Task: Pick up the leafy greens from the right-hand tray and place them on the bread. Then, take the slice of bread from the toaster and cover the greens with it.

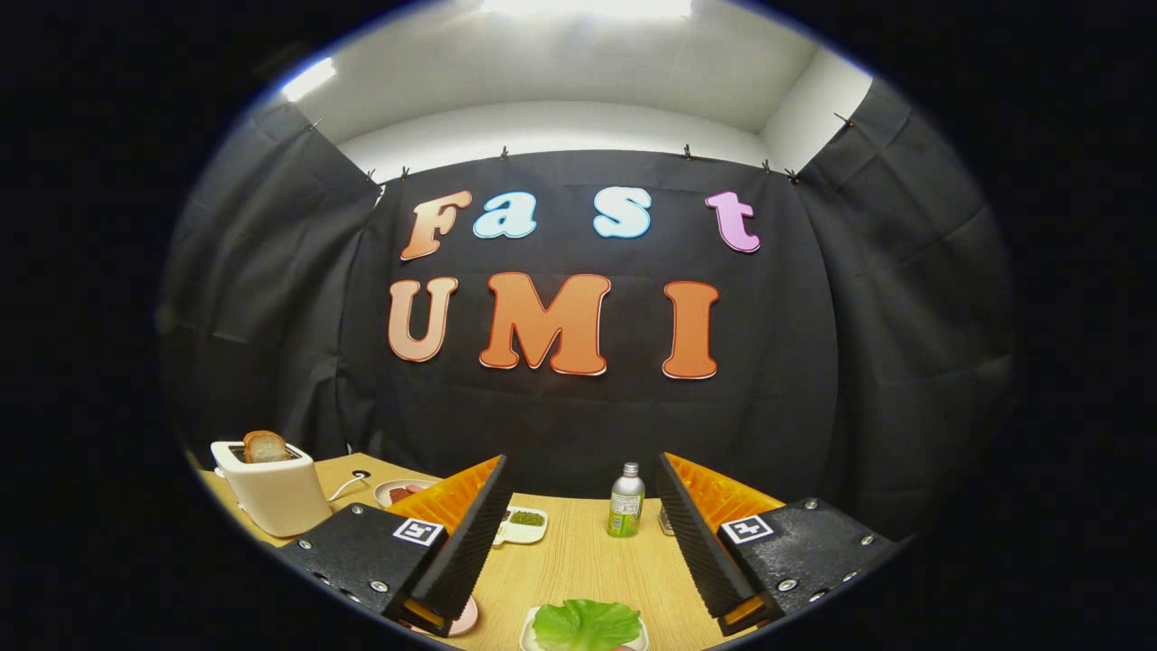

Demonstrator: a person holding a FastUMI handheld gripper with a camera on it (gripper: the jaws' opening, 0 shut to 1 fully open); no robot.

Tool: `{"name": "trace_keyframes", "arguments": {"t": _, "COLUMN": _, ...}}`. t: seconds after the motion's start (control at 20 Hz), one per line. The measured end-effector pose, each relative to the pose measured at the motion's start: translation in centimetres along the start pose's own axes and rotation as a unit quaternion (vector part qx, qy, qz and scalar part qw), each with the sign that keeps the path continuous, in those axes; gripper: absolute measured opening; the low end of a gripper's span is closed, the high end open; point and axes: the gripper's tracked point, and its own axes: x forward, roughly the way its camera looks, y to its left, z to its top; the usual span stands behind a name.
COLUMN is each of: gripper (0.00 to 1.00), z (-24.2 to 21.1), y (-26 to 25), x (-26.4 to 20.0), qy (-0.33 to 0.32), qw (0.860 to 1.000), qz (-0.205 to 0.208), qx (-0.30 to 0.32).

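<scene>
My gripper (578, 542) is open above the wooden table (578, 561), with nothing between its fingers. Leafy greens (586, 624) lie in a white tray (529, 637) just below and between the fingertips, close to me. A white toaster (271, 493) stands beyond the left finger, and a slice of bread (265, 446) sticks up from its slot. A pink plate (465, 617) peeks out under the left finger; what it holds is hidden.
A small bottle with a silver cap (625, 500) stands ahead between the fingers. A little white dish with green bits (524, 523) sits by the left finger. A white plate with red food (402, 493) lies beside the toaster, whose cable (348, 486) trails across the table.
</scene>
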Motion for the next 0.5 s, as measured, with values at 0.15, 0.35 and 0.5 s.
{"name": "trace_keyframes", "arguments": {"t": 0.15, "gripper": 0.96, "z": -0.8, "y": -0.4, "x": 0.3, "qy": 0.011, "qw": 1.0, "qz": -0.003, "qx": 0.01}}
{"name": "trace_keyframes", "arguments": {"t": 0.35, "gripper": 0.96, "z": -2.7, "y": -1.2, "x": 0.7, "qy": 0.039, "qw": 0.999, "qz": -0.014, "qx": 0.008}}
{"name": "trace_keyframes", "arguments": {"t": 0.5, "gripper": 0.96, "z": -4.3, "y": -1.4, "x": 1.0, "qy": 0.068, "qw": 0.998, "qz": -0.017, "qx": 0.003}}
